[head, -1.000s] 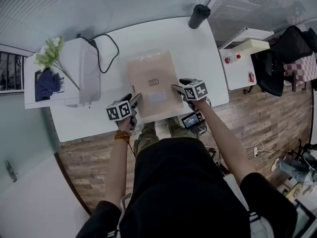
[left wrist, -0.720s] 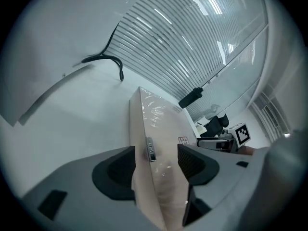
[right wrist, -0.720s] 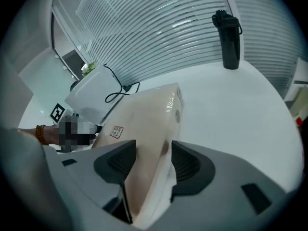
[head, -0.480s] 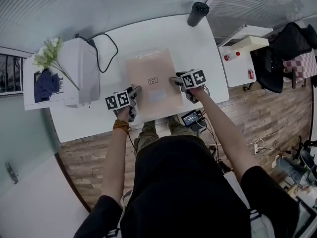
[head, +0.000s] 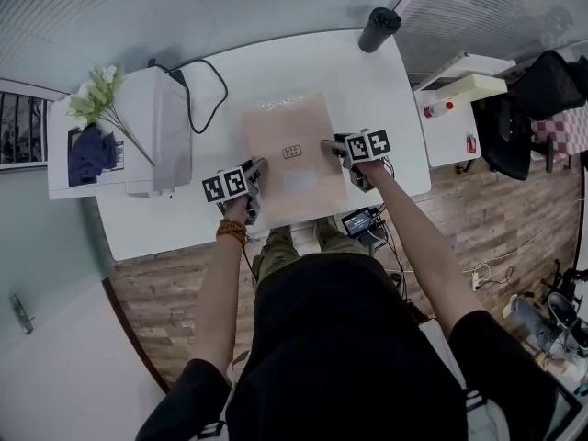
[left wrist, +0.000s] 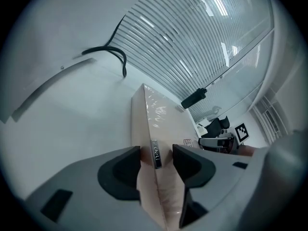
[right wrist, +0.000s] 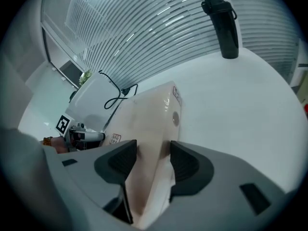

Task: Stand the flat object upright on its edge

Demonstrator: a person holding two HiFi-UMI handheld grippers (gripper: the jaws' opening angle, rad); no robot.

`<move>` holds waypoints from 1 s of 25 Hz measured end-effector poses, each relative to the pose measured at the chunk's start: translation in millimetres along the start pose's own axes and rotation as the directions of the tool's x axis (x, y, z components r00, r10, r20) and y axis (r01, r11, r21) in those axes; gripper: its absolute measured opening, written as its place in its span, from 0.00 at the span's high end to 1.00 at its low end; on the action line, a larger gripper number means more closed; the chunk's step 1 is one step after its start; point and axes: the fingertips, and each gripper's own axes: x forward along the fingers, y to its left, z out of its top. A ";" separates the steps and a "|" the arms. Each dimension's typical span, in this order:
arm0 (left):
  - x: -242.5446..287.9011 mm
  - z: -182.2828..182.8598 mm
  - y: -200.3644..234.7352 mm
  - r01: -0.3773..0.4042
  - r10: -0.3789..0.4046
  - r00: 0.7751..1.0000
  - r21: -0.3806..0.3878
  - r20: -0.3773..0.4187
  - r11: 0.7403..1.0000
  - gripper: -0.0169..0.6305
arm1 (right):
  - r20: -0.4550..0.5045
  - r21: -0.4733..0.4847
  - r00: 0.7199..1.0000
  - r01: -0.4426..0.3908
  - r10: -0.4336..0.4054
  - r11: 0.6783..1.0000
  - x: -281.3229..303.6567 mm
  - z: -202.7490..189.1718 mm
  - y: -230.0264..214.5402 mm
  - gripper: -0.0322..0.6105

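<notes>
**Position.** The flat box [head: 289,150] lies flat on the counter [head: 349,81], between the two grippers. Each gripper has come in from one side and stands over one of its long edges.

**Left gripper** [head: 254,168]. The jaws are closing. The near side edge of the box, with a small label on it, stands between the pads. A firm press on both faces is not yet evident, so I judge this grip unfinished.

**Right gripper** [head: 333,145]. The jaws are narrow, and the opposite edge fills the gap between the pads. I read this as a pinch on the box.

**Surroundings.** A dark bottle [head: 378,28] stands well ahead of the right gripper. A black cable [head: 207,81] lies ahead of the left gripper. Both are apart from the box.

**Risks, as judged.**
- If the lift starts before the left pads seat, the box could swing about the right pinch and drop back flat.
- The wrapping looks glossy, so a thin bite on the edge could slide off as the weight comes onto the pads.
- If the two grippers rise unevenly, the box would twist.
- The box edge behind the grippers lies close to the counter's rim, so pivoting on that edge could carry it over the side.
- Once the box is up, the narrow edge gives it little footing, and an early release could topple it.
</notes>
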 end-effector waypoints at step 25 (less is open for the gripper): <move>-10.1 1.0 -5.7 0.005 -0.004 1.000 0.026 -0.025 1.000 0.74 | 0.068 -0.066 0.997 0.028 -0.023 0.997 -16.2 1.3 1.8 0.78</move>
